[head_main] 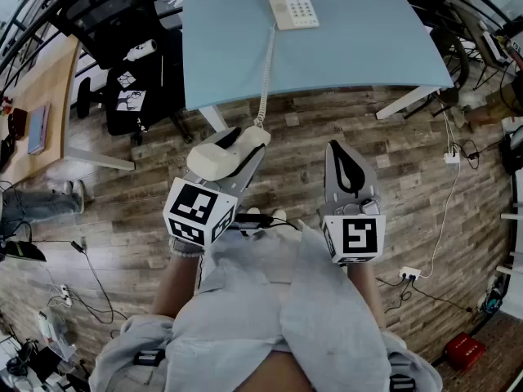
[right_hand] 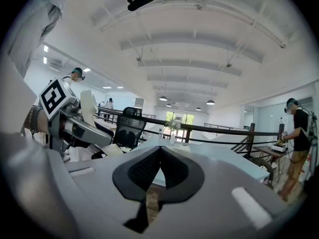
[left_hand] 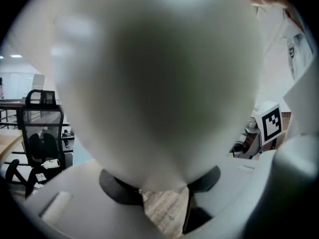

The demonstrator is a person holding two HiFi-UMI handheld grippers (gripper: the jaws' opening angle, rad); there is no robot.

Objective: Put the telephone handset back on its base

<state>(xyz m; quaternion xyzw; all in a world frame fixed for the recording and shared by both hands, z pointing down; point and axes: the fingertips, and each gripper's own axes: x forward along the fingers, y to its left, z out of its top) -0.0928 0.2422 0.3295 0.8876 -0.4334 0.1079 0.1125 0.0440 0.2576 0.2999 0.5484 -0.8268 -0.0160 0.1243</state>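
Handset (head_main: pixel 211 162) sits clamped in your left gripper (head_main: pixel 242 152), jaws spread wide around it, just off the near edge of the table (head_main: pixel 368 47). Its base (head_main: pixel 292 8) lies at the far side of that table, joined by 1 coiled cord (head_main: pixel 265 72). Your right gripper (head_main: pixel 337 149), also off the table, has its 2 jaws pressed together, empty.

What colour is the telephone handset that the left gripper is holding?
Cream white, like its base; the handset shows best in the head view.
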